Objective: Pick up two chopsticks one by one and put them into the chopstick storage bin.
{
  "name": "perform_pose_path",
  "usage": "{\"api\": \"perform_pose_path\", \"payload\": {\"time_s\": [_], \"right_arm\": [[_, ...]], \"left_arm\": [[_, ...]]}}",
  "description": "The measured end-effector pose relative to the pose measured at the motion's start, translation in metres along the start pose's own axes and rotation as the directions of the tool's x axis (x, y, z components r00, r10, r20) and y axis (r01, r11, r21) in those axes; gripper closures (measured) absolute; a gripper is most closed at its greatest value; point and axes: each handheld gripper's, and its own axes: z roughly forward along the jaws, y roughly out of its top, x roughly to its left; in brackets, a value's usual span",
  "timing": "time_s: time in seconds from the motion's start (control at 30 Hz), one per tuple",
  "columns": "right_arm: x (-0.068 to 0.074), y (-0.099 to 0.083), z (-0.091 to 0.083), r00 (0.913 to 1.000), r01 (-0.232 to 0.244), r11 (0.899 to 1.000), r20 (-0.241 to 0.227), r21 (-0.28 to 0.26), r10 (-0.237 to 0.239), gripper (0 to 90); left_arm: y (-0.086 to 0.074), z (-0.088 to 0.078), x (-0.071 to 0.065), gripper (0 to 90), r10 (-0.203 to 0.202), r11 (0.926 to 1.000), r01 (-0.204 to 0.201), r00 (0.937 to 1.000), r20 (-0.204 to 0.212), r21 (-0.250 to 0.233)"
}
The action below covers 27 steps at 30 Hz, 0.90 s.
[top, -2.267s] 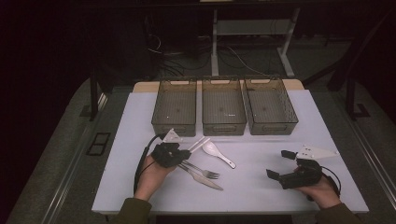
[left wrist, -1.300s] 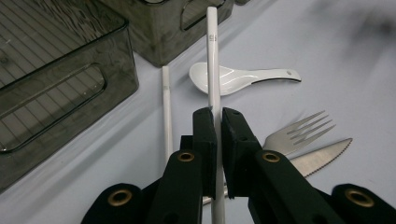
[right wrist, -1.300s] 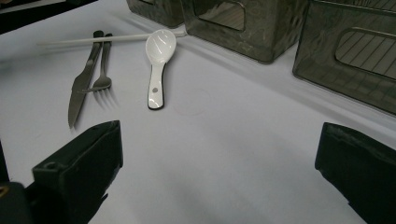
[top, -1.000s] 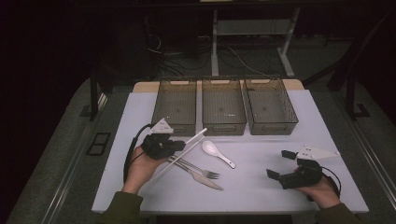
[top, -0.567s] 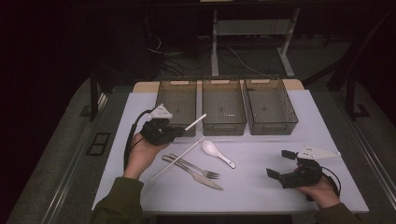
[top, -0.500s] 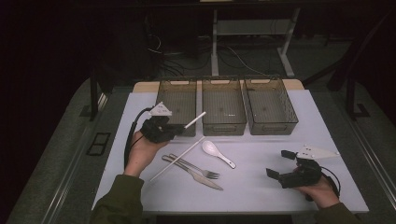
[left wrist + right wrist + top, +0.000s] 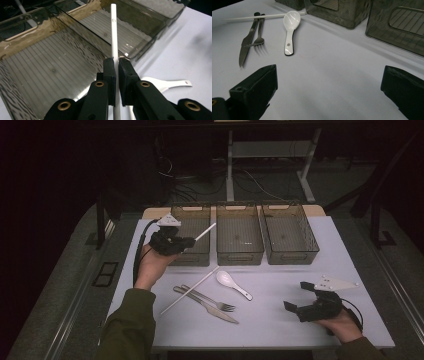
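My left gripper [image 7: 187,241] [image 7: 117,62] is shut on a white chopstick [image 7: 206,232] [image 7: 113,30], held in the air above the front part of the left smoky bin [image 7: 200,257] [image 7: 50,72]. The stick's far end points over the bin toward the middle one. A second white chopstick [image 7: 190,290] [image 7: 267,16] lies on the white table [image 7: 280,320]. Beside it lie a fork [image 7: 207,299] [image 7: 259,37], a knife [image 7: 212,309] [image 7: 248,41] and a white spoon [image 7: 232,284] [image 7: 290,27]. My right gripper [image 7: 297,296] [image 7: 329,82] rests open near the front right, nothing between its jaws.
The middle bin [image 7: 239,255] and the right bin [image 7: 290,255] stand in a row with the left one along the table's far edge. The right gripper view has the fronts of two bins [image 7: 337,12] [image 7: 402,27]. A desk frame and cables lie behind the table.
My left gripper has risen from beside the cutlery and moved away toward the left bin, carrying one chopstick. The right gripper has stayed put.
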Motion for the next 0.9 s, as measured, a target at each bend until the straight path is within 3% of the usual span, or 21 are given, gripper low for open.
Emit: {"api": "perform_pose_path", "payload": {"time_s": [0.67,0.9], "right_arm": [[-0.001,0.000,-0.002,0.9999,-0.015,1.000,-0.003,-0.020,0.015,0.9],[-0.001,0.001,-0.002,0.9997,-0.024,0.999,-0.010,-0.026,0.024,0.9]], "left_arm": [[0.024,0.028,0.040,84.0,-0.045,0.9990,0.046,0.9957,-0.081,0.002],[0.027,0.038,0.057,83.9,-0.090,0.9958,0.087,0.9904,-0.105,-0.029]]}}
